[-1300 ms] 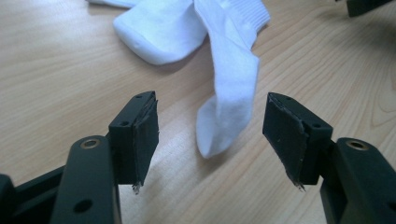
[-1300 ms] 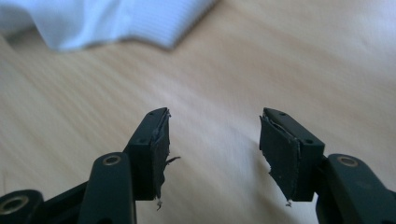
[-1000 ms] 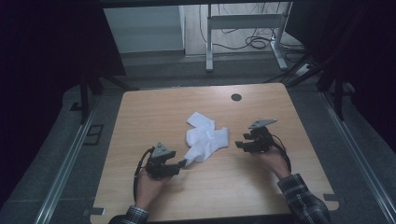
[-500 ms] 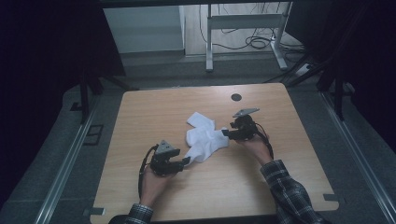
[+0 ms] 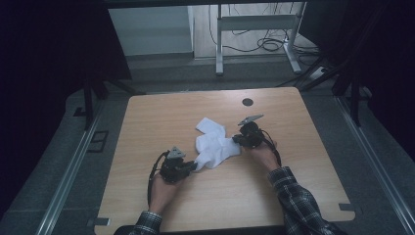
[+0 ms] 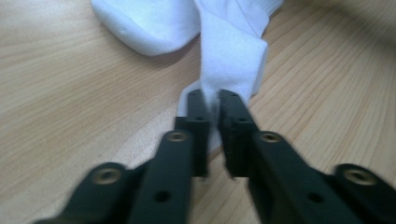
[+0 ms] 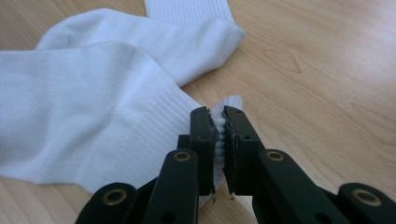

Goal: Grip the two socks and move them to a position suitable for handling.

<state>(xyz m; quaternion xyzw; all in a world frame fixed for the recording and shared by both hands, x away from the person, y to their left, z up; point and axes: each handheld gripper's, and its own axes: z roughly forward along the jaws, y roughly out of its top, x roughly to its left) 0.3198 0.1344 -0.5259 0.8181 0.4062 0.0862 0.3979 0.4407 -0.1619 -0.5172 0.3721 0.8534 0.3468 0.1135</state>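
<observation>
- A white sock (image 5: 215,144) lies crumpled near the middle of the wooden table (image 5: 147,122), a little toward the near edge.
- The left hand-held gripper (image 5: 195,166) sits toward the near-left part of the table; its jaws are pinched together on the sock's near-left end, the cloth squeezed between them in the left gripper view (image 6: 229,51).
- The right hand-held gripper (image 5: 237,138) meets the sock's right side; its jaws are clamped on the ribbed cuff edge (image 7: 219,128), which bunches between the tips.
- A second layer of white fabric (image 7: 187,42) lies behind the cuff, flat on the wood.
- A small dark round hole (image 5: 247,102) sits near the far edge of the table.
- No container stands on the table.
</observation>
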